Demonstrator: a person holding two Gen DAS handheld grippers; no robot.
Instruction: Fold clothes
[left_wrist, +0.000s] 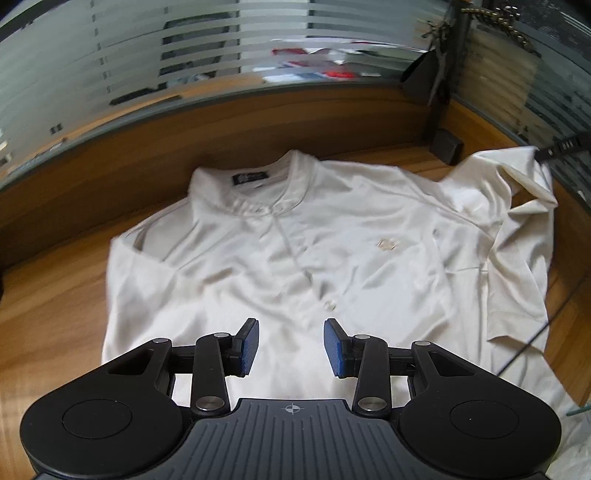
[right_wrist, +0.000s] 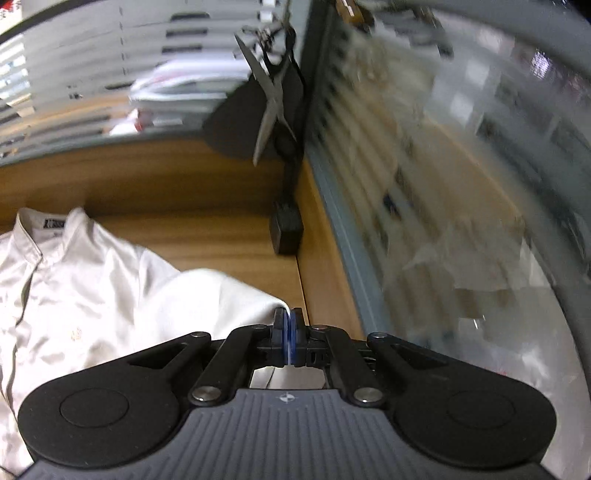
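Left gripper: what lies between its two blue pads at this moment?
Nothing is held between them. The left gripper is open above the white shirt, and only the shirt's front cloth shows through the gap, in the left wrist view.

Nothing can be read outright. The dark neck label (left_wrist: 250, 179) sewn inside the collar of the white shirt (left_wrist: 280, 266) carries pale lettering, but it is too blurred to make out in the left wrist view, and in the right wrist view the same label (right_wrist: 54, 223) shows only smeared light marks. A small pale embroidered emblem (left_wrist: 386, 244) sits on the shirt's chest (a logo shape, no legible letters). Each gripper body bears a small crosshair sign, on the left gripper (left_wrist: 293, 408) and on the right gripper (right_wrist: 285, 397), with no text beside it.
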